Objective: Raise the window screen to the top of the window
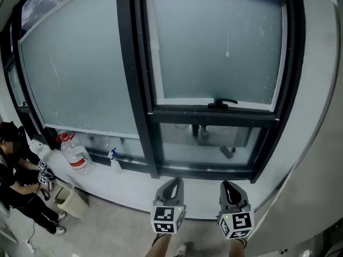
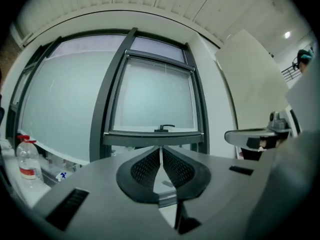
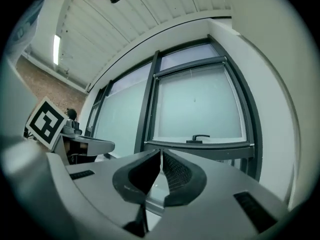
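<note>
Jaws of left gripper (image 1: 177, 181) and right gripper (image 1: 225, 183) are pressed together, empty, side by side below the window frame (image 1: 127, 90). Window screen (image 1: 214, 47) covers the upper pane, with its handle (image 1: 222, 104) at the bottom rail

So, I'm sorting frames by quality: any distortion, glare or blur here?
Head view: fisheye bows the window frame, no glare. Left gripper view: black round vignette, window handle sharp. Right gripper view: same vignette, ceiling light blown out.
</note>
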Demonstrator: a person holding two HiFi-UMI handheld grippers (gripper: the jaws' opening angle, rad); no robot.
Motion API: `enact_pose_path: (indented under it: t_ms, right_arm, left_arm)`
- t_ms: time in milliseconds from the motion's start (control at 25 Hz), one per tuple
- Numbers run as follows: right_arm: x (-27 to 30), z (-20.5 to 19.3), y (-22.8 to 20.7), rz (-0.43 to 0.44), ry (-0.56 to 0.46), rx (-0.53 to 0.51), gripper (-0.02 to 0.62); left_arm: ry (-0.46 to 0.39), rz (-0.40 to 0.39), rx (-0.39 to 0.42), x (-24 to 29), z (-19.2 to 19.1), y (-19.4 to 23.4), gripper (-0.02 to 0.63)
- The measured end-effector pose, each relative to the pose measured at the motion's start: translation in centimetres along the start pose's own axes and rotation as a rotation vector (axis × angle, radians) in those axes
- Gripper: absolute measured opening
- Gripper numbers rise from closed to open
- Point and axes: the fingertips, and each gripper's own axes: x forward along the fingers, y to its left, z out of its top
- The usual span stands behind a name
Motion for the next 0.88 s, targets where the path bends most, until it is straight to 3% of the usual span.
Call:
enact_pose_path:
  t_ms: [80, 320, 880]
  right_arm:
    - [-2.9, 0.0, 0.5, -0.003, 0.009, -0.006, 0.02]
    - [-9.0, -0.6, 1.1, -0.034, 0.047, 0.128, 0.005]
    - [-12.2, 1.1, 3.4, -0.059, 0.034, 0.03, 0.005]
  left_arm:
    - [0.014, 0.01, -0.001, -2.6, -0.4, -1.5, 0.021]
    - [0.027, 0.032, -0.024, -7.7, -0.7, -3.2, 0.021]
    - [-0.011, -0.024, -0.011, -10.3, 0.1, -4.5, 0.021]
